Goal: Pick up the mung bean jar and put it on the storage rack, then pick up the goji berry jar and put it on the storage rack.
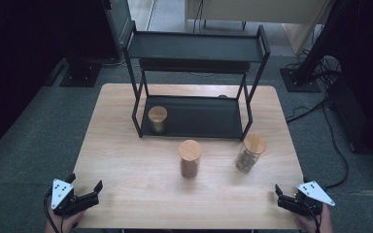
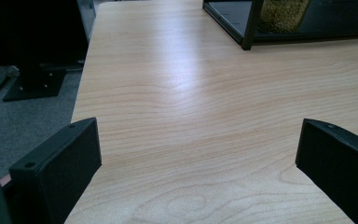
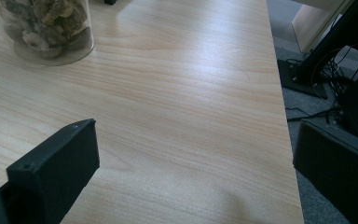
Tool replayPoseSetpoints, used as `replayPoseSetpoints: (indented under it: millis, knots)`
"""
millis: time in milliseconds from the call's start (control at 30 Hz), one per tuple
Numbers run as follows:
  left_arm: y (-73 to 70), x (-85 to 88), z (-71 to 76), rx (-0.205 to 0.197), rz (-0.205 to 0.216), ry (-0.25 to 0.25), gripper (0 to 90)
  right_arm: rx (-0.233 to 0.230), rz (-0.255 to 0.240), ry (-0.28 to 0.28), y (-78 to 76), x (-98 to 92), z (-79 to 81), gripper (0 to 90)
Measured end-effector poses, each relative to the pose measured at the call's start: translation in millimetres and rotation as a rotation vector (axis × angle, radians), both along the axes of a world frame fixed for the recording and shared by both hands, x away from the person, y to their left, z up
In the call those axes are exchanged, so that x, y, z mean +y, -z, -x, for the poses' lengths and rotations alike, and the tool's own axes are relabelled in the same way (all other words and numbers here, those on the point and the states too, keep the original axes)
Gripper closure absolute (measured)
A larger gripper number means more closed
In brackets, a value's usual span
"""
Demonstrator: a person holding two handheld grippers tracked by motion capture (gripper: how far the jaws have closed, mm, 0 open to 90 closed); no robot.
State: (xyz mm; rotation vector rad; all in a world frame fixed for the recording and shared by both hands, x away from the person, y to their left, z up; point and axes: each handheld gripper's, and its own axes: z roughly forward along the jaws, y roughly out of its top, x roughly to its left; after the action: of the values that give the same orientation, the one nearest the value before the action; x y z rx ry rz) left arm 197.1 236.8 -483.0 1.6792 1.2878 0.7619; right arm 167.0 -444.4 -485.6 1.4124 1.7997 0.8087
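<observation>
Standing unlabelled on the bench (image 1: 126, 160), two cork-lidded jars, the middle jar (image 1: 190, 158) and the right jar (image 1: 250, 152), sit near a black rack (image 1: 194, 73) holding a third jar (image 1: 157, 119), while the left gripper (image 1: 83, 190) and right gripper (image 1: 286, 196) rest at the near corners, jaws open and empty.

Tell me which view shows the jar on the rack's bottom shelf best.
The high view: the jar on the shelf shows whole there, wooden lid and all, at the left end of the black rack's lower tray. The left gripper view catches just its glass lower part with yellowish contents, cut off by the frame's top edge.
</observation>
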Motion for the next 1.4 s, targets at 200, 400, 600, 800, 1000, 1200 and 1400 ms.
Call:
replayPoseSetpoints:
  millis: [200, 400, 600, 800, 1000, 1200, 1400]
  knots:
    - [0.2, 0.5, 0.2, -0.003, 0.013, -0.008, 0.1, -0.003, -0.004, -0.008, -0.5, 1.1, -0.3, 0.0]
    - [0.3, -0.5, -2.2, 0.015, 0.003, -0.009, 0.2, -0.023, 0.000, 0.010, -2.2, 2.4, 0.4, 0.0]
    - [0.3, -0.2, -2.4, 0.016, 0.006, -0.015, 0.5, -0.038, 0.048, 0.040, -2.7, 8.2, 0.3, 0.0]
    - [0.3, -0.3, -2.5, 0.018, 0.006, -0.010, 0.5, -0.049, 0.005, 0.007, -3.9, 20.1, -1.6, 0.0]
    - [0.3, -0.4, -2.7, 0.020, 0.005, -0.005, 0.5, -0.041, 0.004, -0.034, -2.7, 36.2, -5.3, 0.0]
    - [0.5, -0.5, -3.7, 0.028, 0.005, -0.012, 0.5, -0.043, -0.019, -0.047, -3.2, 42.7, -6.8, 0.0]
    - [0.4, -0.4, -3.6, 0.026, 0.003, -0.008, 0.5, -0.033, -0.024, -0.045, -3.3, 50.1, -9.8, 0.0]
